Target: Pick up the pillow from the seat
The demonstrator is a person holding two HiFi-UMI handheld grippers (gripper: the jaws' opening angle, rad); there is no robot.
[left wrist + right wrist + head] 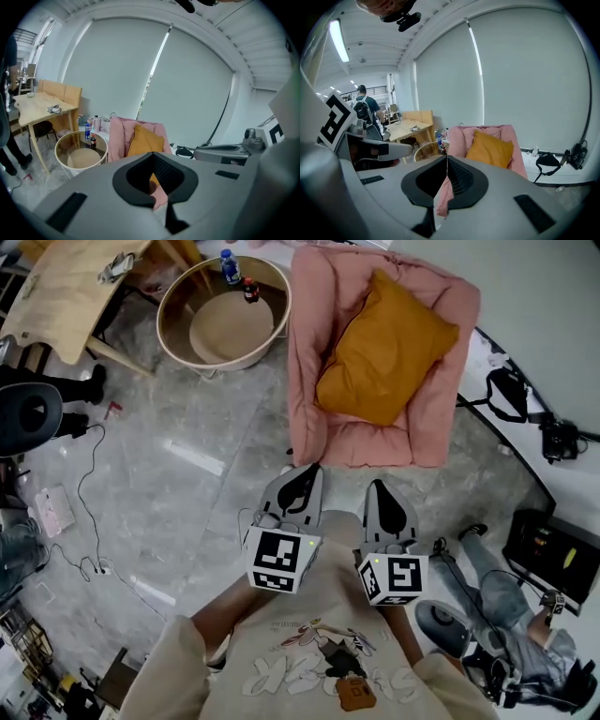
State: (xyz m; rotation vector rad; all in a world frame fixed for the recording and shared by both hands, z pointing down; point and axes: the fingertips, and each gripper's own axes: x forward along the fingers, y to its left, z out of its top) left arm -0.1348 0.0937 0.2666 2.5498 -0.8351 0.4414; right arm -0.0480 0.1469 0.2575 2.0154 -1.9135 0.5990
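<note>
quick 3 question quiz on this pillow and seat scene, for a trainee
1. True or false: the orange pillow lies on the pink seat.
2. Fill in: the jaws of the left tool and the right tool are ____.
3. Which tool touches the pillow? A left, B right, C neither.
Key: 1 true; 2 shut; 3 C.
</note>
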